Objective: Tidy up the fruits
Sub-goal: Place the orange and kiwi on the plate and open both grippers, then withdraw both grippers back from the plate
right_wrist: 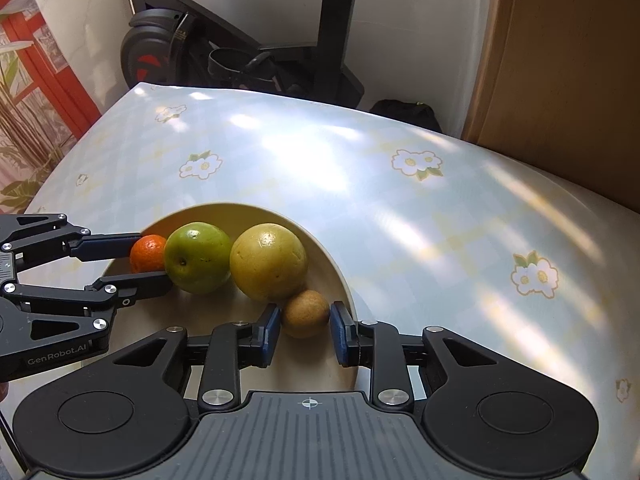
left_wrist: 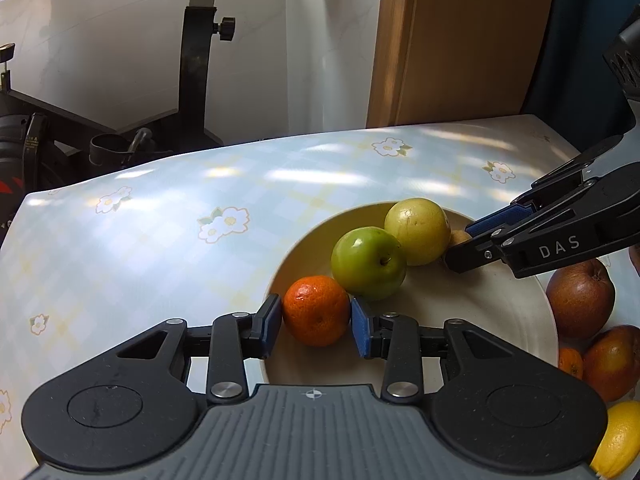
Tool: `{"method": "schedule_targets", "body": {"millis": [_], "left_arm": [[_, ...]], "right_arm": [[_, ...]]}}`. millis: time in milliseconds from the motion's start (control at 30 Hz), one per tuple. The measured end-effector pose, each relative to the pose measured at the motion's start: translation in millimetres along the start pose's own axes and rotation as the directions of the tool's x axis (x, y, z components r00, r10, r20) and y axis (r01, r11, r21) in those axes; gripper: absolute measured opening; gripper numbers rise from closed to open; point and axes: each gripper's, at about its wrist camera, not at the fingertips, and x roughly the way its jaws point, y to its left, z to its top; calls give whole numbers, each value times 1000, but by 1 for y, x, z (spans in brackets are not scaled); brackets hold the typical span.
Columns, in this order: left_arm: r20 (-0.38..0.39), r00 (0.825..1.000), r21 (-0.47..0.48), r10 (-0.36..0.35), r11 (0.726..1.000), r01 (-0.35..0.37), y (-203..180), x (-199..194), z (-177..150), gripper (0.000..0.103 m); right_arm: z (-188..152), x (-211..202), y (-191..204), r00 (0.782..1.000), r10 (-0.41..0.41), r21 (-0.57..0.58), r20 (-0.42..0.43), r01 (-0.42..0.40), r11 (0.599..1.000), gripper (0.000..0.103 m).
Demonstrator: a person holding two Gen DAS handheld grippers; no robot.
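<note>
Three smooth round fruits sit in a row inside my cream plate [left_wrist: 520,300] in the left wrist view: a pebbly-skinned tangerine [left_wrist: 317,310], a glossy green apple [left_wrist: 368,262] and a matte yellow-green citrus [left_wrist: 418,230]. My left gripper [left_wrist: 316,322] holds the tangerine, its blue ribbed pads pressed on either side of the fruit near the plate's left rim. My right gripper [left_wrist: 468,246] reaches in from the right, black and angular, its tips behind the citrus at a small brown fruit I can barely see. Off the plate's right edge, on the glossy floral tablecloth [left_wrist: 160,240], lie two dull reddish-brown fruits [left_wrist: 580,298], one more small orange one [left_wrist: 570,362] and one bumpy lemon [left_wrist: 620,440].

Four fruits show in the right wrist view, all in the plate [right_wrist: 348,288]: the tangerine [right_wrist: 147,252], the apple [right_wrist: 198,258], the citrus [right_wrist: 268,262] and one small, rough, tan-brown round fruit [right_wrist: 306,314] by the plate's right rim. My right gripper [right_wrist: 305,328] is narrowed around that brown fruit, the left pad touching it, the right pad just beside it; I cannot tell whether that side presses. My left gripper [right_wrist: 150,254] comes in from the left, clamped on the tangerine beside the apple. The tablecloth [right_wrist: 400,200] is pale blue check with white flowers.
</note>
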Motion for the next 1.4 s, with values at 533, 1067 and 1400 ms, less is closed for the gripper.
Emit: {"method": "schedule_targets", "body": {"millis": [533,1067,1400], "left_arm": [[26,999,-12,31,999,-31,2,-29,-3,41],[76,997,-134,17,991,-7,5,-94,-37,41],[100,995,-119,10,993,2,-13,-124,-71,41]], "right_arm": [[-13,-31,5,999,-32,-11,31,33,999,28],[-61,-79,9,996,20,4,83,-21,1000,28],[-96,-94,22,992,57,10,116,-59,998,28]]}}
